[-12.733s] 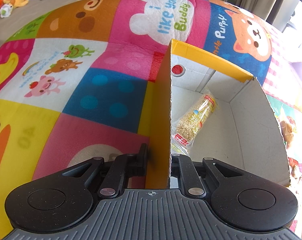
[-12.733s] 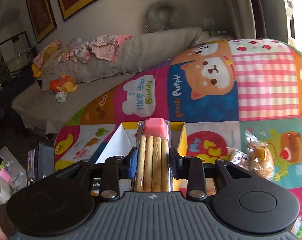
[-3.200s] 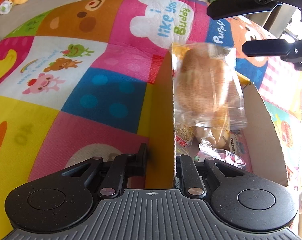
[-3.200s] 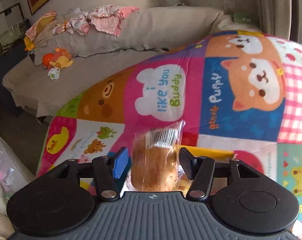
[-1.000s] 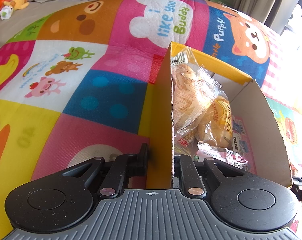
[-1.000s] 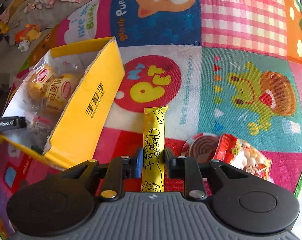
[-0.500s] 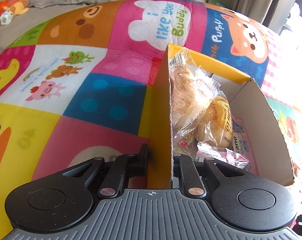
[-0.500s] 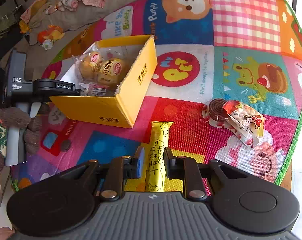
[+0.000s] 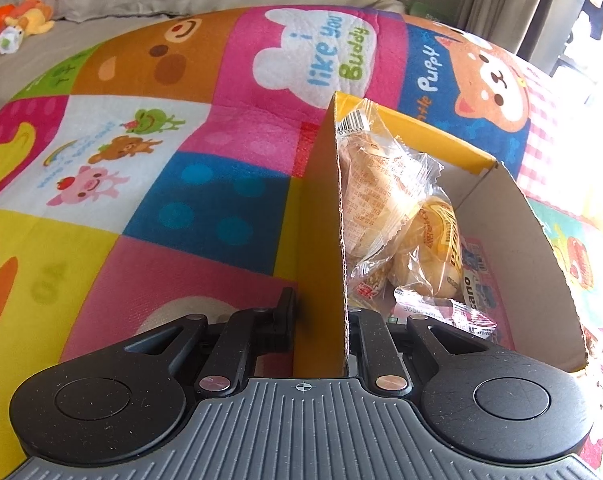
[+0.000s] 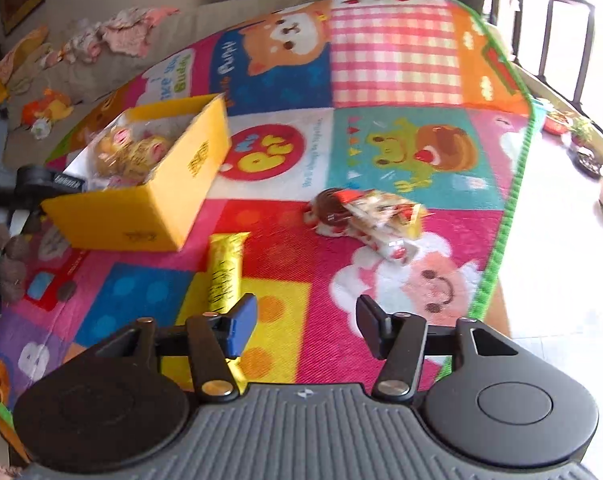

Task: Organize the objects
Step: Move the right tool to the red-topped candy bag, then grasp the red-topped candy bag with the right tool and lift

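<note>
Left tool clamps the box wall, steadying it for loading. Your right tool is opening, nothing between; yellow stick pack lies lower left of centre.

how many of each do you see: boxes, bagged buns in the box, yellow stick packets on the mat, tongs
yellow box: 1
bagged buns: 2
yellow stick packet: 1
tongs: 2 (left tongs shut on the box wall; right tongs opening, nothing between them)
total: 6
</note>
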`<state>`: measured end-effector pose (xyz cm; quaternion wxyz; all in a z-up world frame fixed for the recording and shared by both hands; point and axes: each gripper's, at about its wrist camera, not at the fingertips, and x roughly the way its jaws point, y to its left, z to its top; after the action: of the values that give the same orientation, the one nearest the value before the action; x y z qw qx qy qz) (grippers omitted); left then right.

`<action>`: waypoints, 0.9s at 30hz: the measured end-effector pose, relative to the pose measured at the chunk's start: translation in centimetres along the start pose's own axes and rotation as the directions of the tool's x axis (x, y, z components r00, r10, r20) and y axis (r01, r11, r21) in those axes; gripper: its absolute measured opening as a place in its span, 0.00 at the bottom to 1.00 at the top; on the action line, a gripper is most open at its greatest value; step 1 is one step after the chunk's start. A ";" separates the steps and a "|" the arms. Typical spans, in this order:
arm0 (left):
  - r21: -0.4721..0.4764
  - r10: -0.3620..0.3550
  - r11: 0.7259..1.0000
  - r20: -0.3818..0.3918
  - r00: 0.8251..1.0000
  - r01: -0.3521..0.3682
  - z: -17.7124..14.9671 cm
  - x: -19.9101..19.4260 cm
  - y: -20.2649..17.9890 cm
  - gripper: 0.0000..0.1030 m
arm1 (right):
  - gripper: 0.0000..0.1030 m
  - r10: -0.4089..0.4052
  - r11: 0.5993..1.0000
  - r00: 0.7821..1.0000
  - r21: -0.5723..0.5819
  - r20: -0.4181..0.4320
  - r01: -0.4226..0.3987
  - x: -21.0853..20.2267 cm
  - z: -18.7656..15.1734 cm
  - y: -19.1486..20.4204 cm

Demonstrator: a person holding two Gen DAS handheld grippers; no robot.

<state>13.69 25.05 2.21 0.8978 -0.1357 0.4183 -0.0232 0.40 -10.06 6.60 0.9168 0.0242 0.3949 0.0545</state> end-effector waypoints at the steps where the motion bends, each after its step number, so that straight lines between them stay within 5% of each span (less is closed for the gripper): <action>1: 0.003 0.000 1.000 0.003 1.000 0.000 0.0 0.0 0.0 0.16 | 0.63 -0.023 0.999 1.000 0.036 0.013 0.022 0.2 0.4 -1.3; 9: 0.008 -0.003 1.000 0.014 1.000 0.003 -0.1 0.0 -0.1 0.16 | 0.66 -0.072 0.962 0.994 0.268 0.083 0.047 4.7 5.0 -8.4; 16: 0.003 -0.006 1.000 0.021 1.000 0.006 -0.1 0.0 0.0 0.16 | 0.51 -0.044 0.943 0.999 0.331 0.022 0.034 11.7 7.2 -9.9; 19: -0.020 -0.009 1.000 0.026 1.000 0.009 -0.1 0.0 0.1 0.16 | 0.52 0.000 0.954 1.000 0.301 0.028 -0.008 11.2 6.1 -8.4; 24: -0.058 -0.036 0.998 0.055 0.998 0.039 -0.4 0.0 0.6 0.16 | 0.53 0.198 0.926 0.980 0.324 0.015 -0.192 7.4 2.4 -6.3; 27: -0.061 -0.038 0.997 0.062 0.997 0.042 -0.5 0.0 0.6 0.16 | 0.64 0.149 0.951 0.988 0.268 0.047 -0.156 5.1 0.5 -4.7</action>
<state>13.26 25.56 1.76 0.9049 -0.1727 0.3883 -0.0241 4.58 -14.08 2.89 0.9030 0.1806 0.3835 0.0704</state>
